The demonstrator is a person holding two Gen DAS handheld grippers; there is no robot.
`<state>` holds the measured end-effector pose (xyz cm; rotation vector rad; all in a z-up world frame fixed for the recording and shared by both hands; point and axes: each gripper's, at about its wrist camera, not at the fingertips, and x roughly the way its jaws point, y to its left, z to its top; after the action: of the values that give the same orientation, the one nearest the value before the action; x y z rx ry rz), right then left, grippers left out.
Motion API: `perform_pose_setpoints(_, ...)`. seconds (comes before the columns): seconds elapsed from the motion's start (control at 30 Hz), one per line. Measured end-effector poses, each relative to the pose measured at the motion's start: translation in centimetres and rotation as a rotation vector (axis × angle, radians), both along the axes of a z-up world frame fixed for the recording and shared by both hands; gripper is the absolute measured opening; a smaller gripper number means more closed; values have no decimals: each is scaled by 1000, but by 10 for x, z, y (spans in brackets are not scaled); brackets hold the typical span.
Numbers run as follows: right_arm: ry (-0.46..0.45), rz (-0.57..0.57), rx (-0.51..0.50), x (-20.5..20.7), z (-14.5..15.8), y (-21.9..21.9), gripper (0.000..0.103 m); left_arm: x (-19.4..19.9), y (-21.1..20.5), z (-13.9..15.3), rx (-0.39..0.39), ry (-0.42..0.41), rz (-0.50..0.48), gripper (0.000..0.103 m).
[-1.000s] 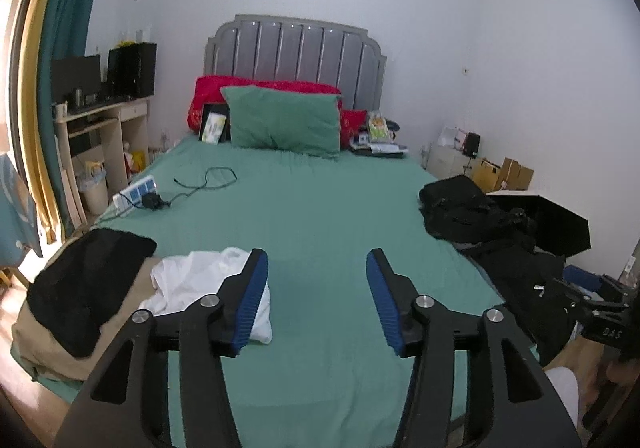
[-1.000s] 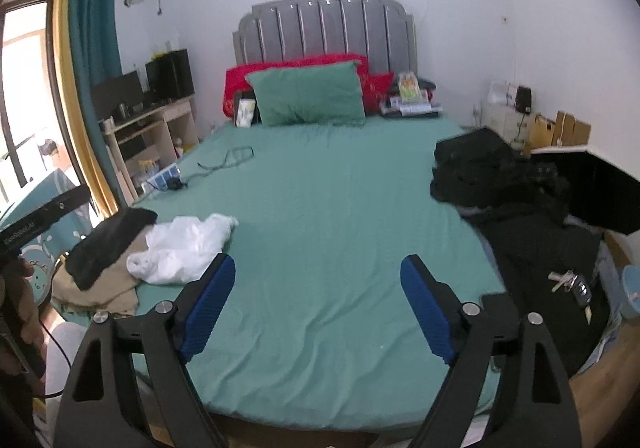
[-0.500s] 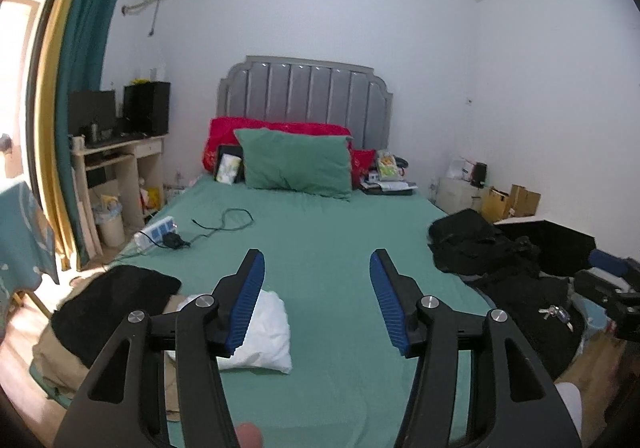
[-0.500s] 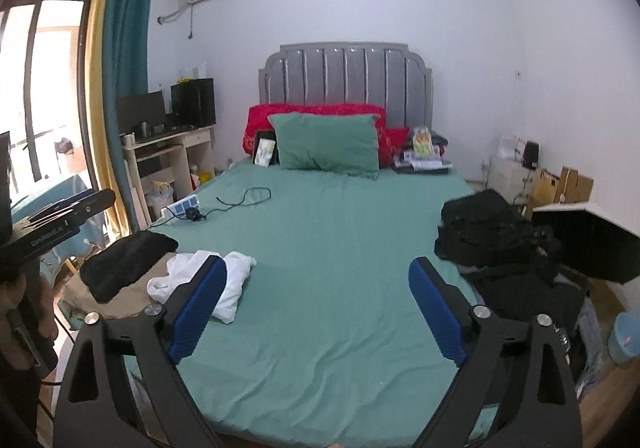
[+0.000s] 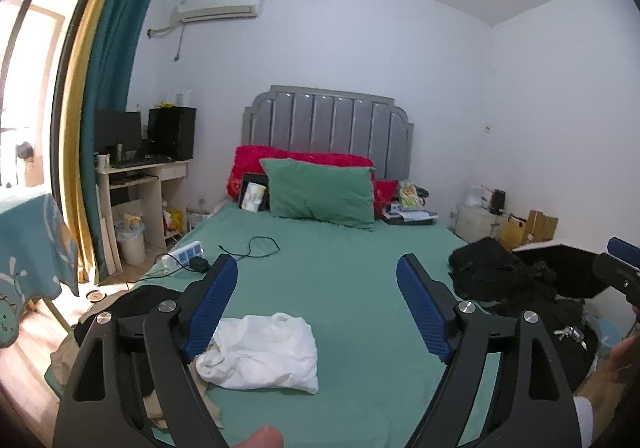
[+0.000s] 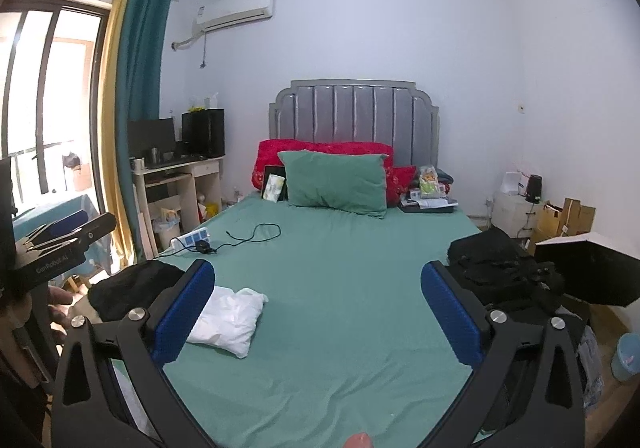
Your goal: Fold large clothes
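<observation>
Both grippers held level over the foot of the bed, looking toward the headboard. Left gripper: jaws just opened wider, now far apart, nothing between the pads. Right gripper: jaws likewise just spread, wide apart, empty.

Two candidates for the next garment. White garment lying on the sheet below and slightly left of the left jaws, already in a compact bundle, long axis roughly across the bed; probably done. Beside it at the left corner, black cloth on top of tan cloth, seemingly a finished stack. Black heap at the right edge of the bed, crumpled and unfolded, spilling down toward the floor; likely the next piece to take. Lying right of and ahead of both pairs of jaws, nearer the right gripper, well apart from the left.

Hard to read: no collar, sleeve or hem to be made out in the black heap, nor whether one garment or several. Lower part cut off by the right jaw and the bed edge. Keys resting on the dark cloth low at the right, worth clearing first. Left stack partly hidden behind the left jaw.
</observation>
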<state>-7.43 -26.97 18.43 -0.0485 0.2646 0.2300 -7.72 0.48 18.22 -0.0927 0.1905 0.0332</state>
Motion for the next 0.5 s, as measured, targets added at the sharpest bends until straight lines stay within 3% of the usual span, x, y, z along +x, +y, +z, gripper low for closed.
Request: perform_pose_setpoints(0.5, 53, 59, 21, 20, -20, 34, 102, 2, 23, -12, -12, 14, 17, 85)
